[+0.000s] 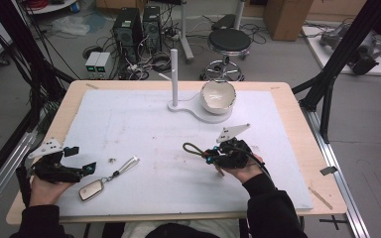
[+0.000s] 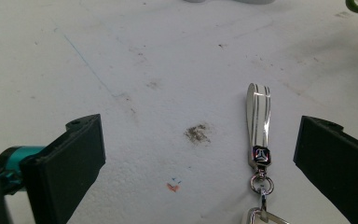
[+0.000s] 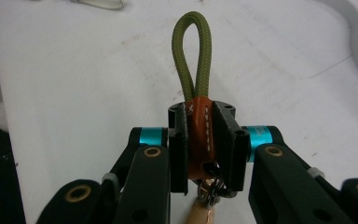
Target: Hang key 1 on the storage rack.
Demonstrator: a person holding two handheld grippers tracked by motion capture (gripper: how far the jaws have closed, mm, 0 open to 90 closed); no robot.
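The olive cord loop (image 3: pixel 193 56) stood up out of the right gripper (image 3: pixel 200 144), whose fingers (image 3: pixel 178 144) were clamped tight on the orange stitched leather sleeve (image 3: pixel 200 135) at the loop's base — a grip low on the stiff part, which probably kept the soft loop free and open ahead of the gripper. A small metal ring (image 3: pixel 209 189) hung below the sleeve, and something tan trailed under it, too cut off to name. In the high view this keychain (image 1: pixel 194 148) was held above the white mat (image 1: pixel 144 124), toward the table's right side and nearer the front edge than the back, the loop pointing left. Its likely goal was the white post (image 1: pixel 174 77) on its flat stand (image 1: pixel 206 115) near the back edge, where a loop of that kind could be slipped over the top; a white bowl (image 1: pixel 218 96) sat on the same stand, just right of the post. Well apart, near the front left corner, the left gripper (image 1: pixel 82 161) rested low with its fingers (image 2: pixel 70 163) spread wide and nothing between them. Just beyond them lay a second keychain (image 2: pixel 258 126) — a silver strap with a badge, ring and clasp — flat on the mat, seemingly waiting its turn. The table (image 1: pixel 297 129) carried nothing else of note besides stains on the mat.
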